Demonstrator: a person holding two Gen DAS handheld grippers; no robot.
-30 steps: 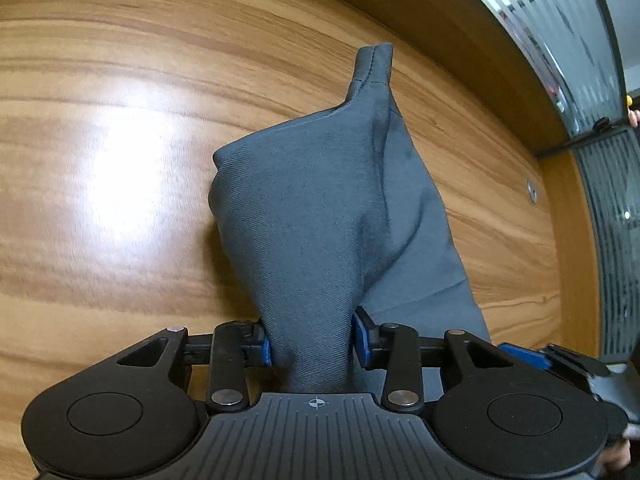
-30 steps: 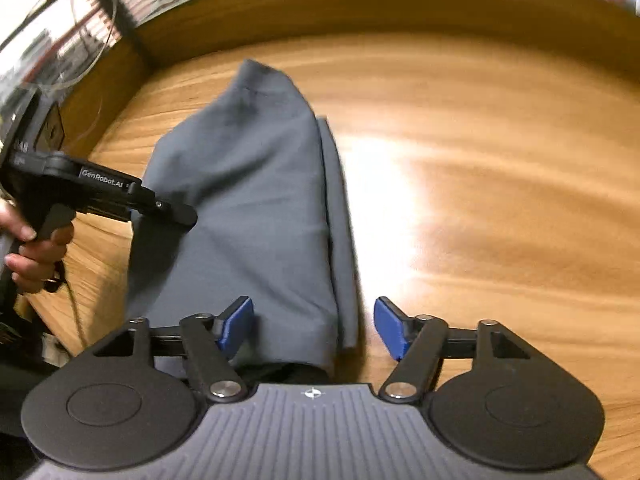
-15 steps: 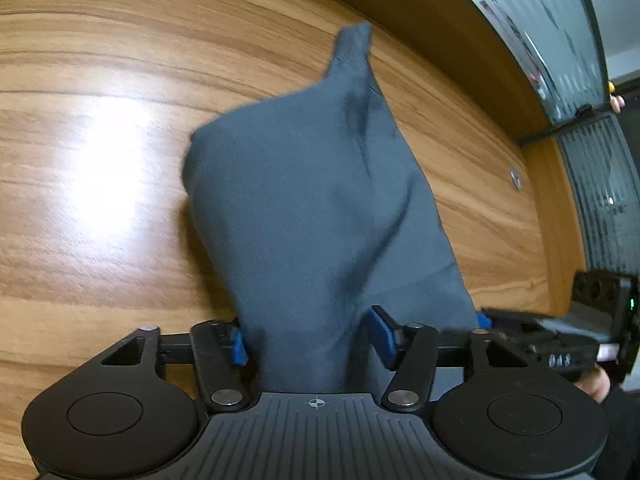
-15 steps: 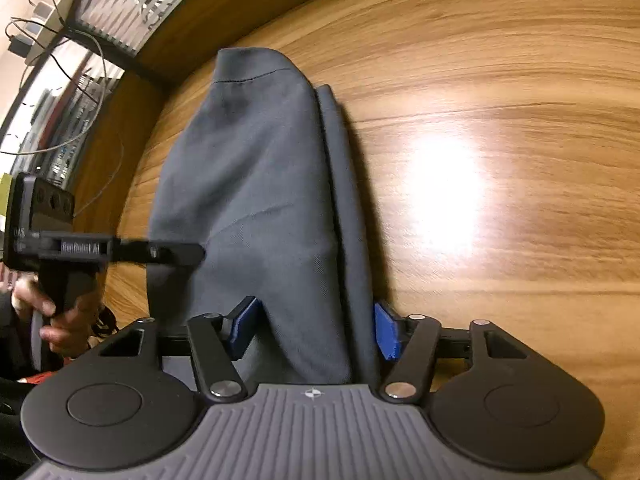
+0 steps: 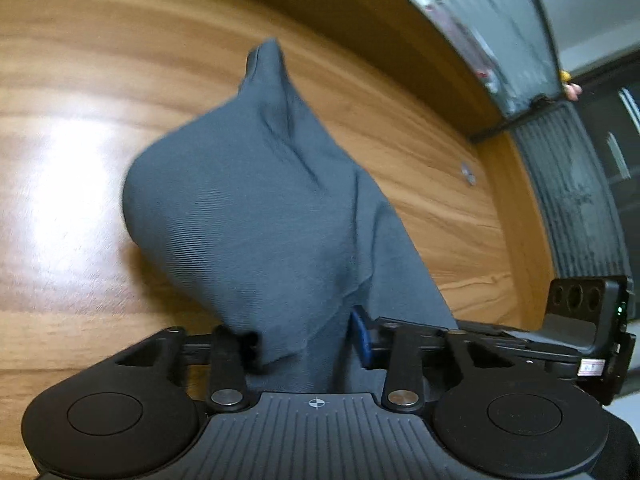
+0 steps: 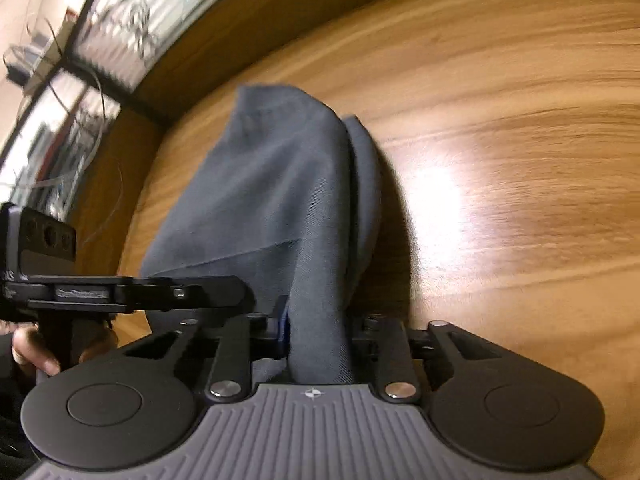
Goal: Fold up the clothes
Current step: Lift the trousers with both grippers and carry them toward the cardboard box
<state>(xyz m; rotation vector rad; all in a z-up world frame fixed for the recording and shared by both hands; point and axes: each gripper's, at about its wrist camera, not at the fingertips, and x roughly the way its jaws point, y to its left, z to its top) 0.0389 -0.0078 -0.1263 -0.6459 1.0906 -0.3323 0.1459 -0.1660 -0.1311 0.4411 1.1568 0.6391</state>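
A dark grey garment [image 5: 256,208] lies lengthwise on the wooden table [image 5: 60,128], its near end lifted. My left gripper [image 5: 304,340] is shut on the near edge of the garment, cloth bunched between its blue pads. My right gripper [image 6: 320,332] is shut on the garment [image 6: 280,200] too, holding a thick fold beside the left one. The left gripper body also shows in the right wrist view [image 6: 132,292], and the right gripper body in the left wrist view [image 5: 560,344]. The far end of the garment rests on the table.
The table's raised wooden rim [image 5: 400,40] curves along the far side, with frosted glass panels [image 5: 480,12] behind it. A small metal fitting [image 5: 467,172] sits in the tabletop right of the garment. Cables [image 6: 80,128] hang beyond the rim.
My right gripper has closed on the garment's near edge; it was open a second ago. Both grippers have lifted the near end, and the cloth now bulges up off the table.
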